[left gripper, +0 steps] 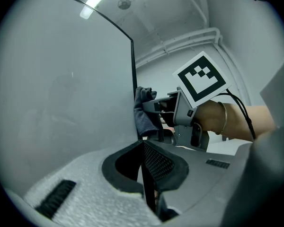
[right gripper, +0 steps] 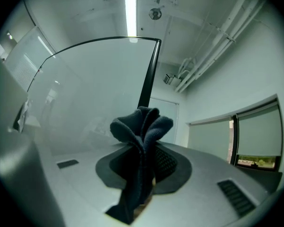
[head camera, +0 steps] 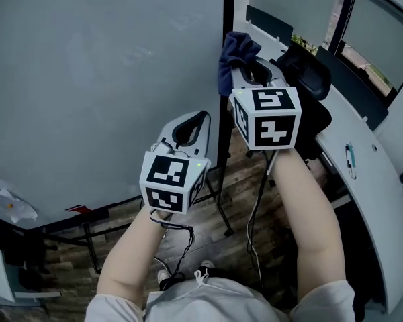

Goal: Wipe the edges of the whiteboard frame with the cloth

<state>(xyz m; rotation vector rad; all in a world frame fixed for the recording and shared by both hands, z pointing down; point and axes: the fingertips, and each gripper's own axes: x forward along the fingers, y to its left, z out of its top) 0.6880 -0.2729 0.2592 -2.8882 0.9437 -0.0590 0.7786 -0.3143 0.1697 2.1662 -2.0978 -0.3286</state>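
At whiteboard frame (head camera: 227, 5) | right gripper (right gripper: 144, 174) clamps cloth (right gripper: 141, 126) | left gripper (left gripper: 145, 171) closed

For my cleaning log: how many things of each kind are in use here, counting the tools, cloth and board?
Tools: 2 (left tool, right tool)
Cloth: 1
Whiteboard: 1
Total: 4

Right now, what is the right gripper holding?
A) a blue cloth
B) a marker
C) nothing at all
A: the right gripper has the dark blue cloth pinched between its fingers, with the bunched end sticking out past them.
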